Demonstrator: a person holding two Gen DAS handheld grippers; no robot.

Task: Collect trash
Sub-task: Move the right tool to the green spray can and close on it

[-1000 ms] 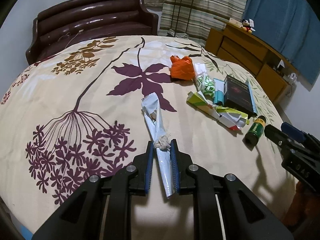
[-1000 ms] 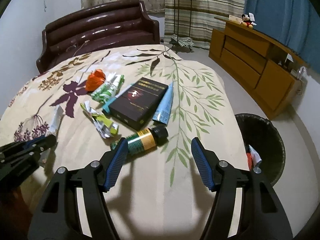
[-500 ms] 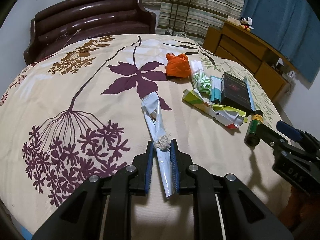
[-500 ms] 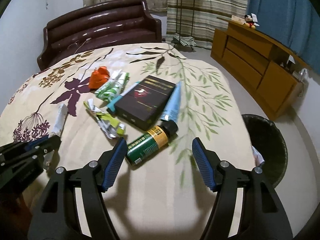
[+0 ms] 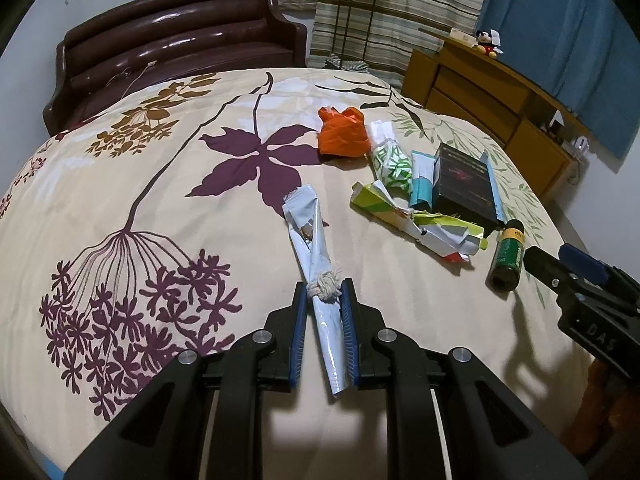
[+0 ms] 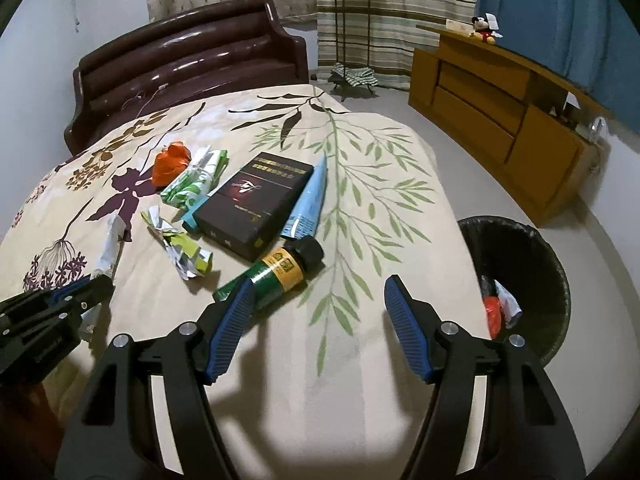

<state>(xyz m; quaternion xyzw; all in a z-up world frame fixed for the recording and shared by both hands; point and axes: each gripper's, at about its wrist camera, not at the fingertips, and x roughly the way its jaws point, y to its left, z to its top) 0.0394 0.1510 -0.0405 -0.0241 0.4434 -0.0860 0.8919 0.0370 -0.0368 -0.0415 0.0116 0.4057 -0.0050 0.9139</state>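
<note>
Two grippers: left (image 5: 323, 300) pinches pale wrapper (image 5: 310, 240), long axis toward headboard (image 5: 176, 36); right (image 6: 318, 300) spread near green bottle (image 6: 280, 270).

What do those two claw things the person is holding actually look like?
Both are black plastic tongs. The left gripper and right gripper each have two angular fingers lined with ribbed blue pads, with round silver bolts at the joints. Faint raised lettering marks the right one's side. No cables or sleeves show.
</note>
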